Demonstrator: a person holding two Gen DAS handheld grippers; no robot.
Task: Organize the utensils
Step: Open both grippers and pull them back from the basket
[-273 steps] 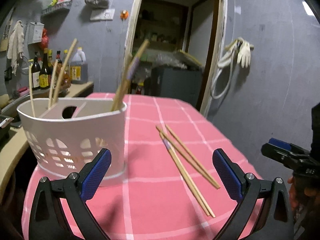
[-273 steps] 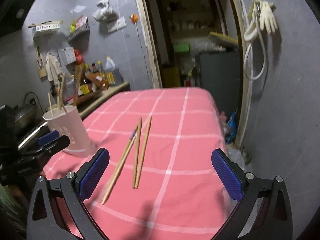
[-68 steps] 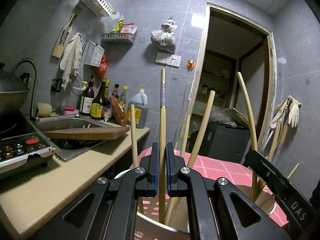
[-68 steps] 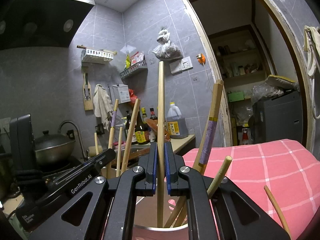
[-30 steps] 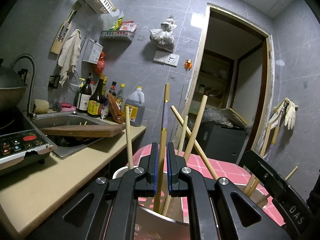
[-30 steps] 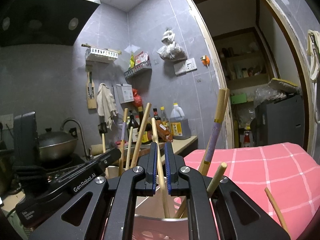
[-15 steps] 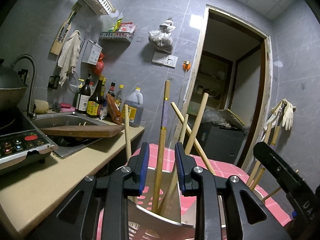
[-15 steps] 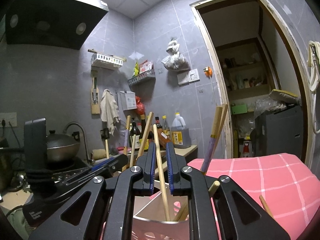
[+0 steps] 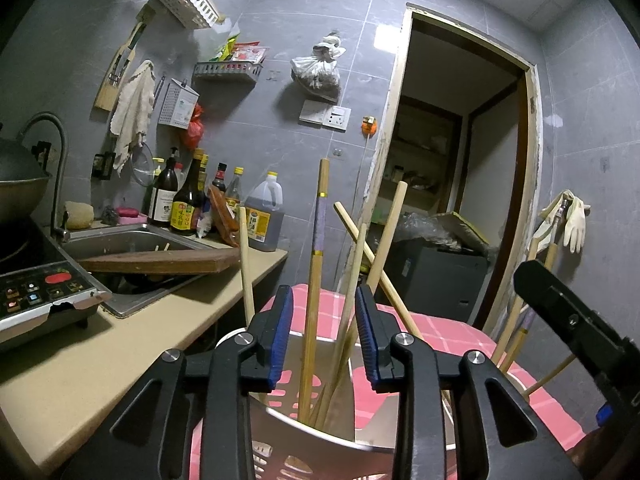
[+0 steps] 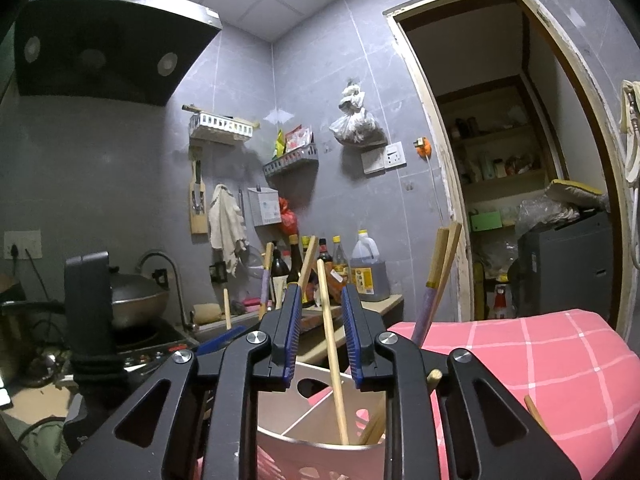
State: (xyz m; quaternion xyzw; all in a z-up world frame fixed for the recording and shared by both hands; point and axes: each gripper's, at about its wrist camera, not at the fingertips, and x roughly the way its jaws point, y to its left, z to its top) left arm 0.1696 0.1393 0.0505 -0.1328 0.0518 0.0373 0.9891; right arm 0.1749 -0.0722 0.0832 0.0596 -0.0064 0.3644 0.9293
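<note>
A white perforated utensil holder (image 9: 320, 444) stands on the pink checked table (image 9: 448, 334) and holds several wooden chopsticks. My left gripper (image 9: 323, 336) is open just above its rim; a purple-banded chopstick (image 9: 316, 264) stands free between the blue pads. My right gripper (image 10: 321, 334) is open over the same holder (image 10: 316, 440), with a plain chopstick (image 10: 332, 352) leaning loose between its pads. Another purple-banded chopstick (image 10: 430, 300) leans at the right side. The right gripper's body (image 9: 576, 328) shows at the right of the left wrist view.
A counter (image 9: 80, 352) with a sink (image 9: 120, 240), a wooden board (image 9: 160, 260), sauce bottles (image 9: 188, 208) and an induction cooker (image 9: 36, 292) lies to the left. A wok (image 10: 136, 300) sits on the stove. An open doorway (image 9: 452, 208) is behind the table.
Both grippers have opened and let go of their chopsticks, which now stand in the holder. Both have pulled back slightly from it.
</note>
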